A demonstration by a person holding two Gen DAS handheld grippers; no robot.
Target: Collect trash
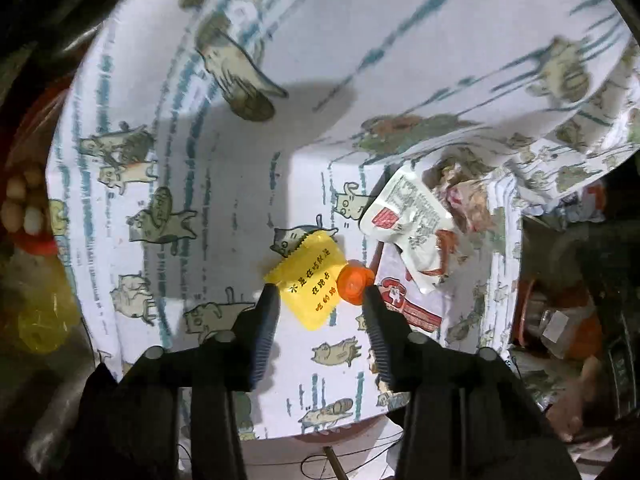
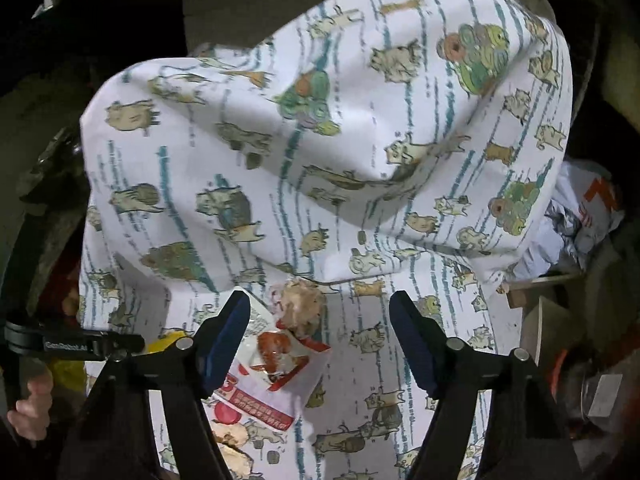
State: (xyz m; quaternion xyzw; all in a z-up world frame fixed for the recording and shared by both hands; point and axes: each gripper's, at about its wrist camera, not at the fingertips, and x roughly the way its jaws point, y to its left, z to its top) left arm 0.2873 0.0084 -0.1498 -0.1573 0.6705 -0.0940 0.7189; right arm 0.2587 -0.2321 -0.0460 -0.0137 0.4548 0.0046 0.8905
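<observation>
In the left wrist view a yellow wrapper [image 1: 310,282] with printed characters lies on the cat-print cloth [image 1: 240,152], with an orange bottle cap [image 1: 355,286] touching its right edge. My left gripper [image 1: 320,294] is open, its fingers either side of the wrapper and cap. A white and red crumpled packet [image 1: 416,220] lies further right beside a brownish wad [image 1: 468,200]. In the right wrist view my right gripper [image 2: 320,304] is open above the same packet [image 2: 280,356] and the brownish crumpled wad [image 2: 302,306].
The cloth [image 2: 320,140] rises in a big fold behind the trash. A flat red and white leaflet [image 1: 408,304] lies under the packet. The left gripper's handle [image 2: 76,344] and a hand show at left. Clutter and boxes [image 2: 560,320] stand at right.
</observation>
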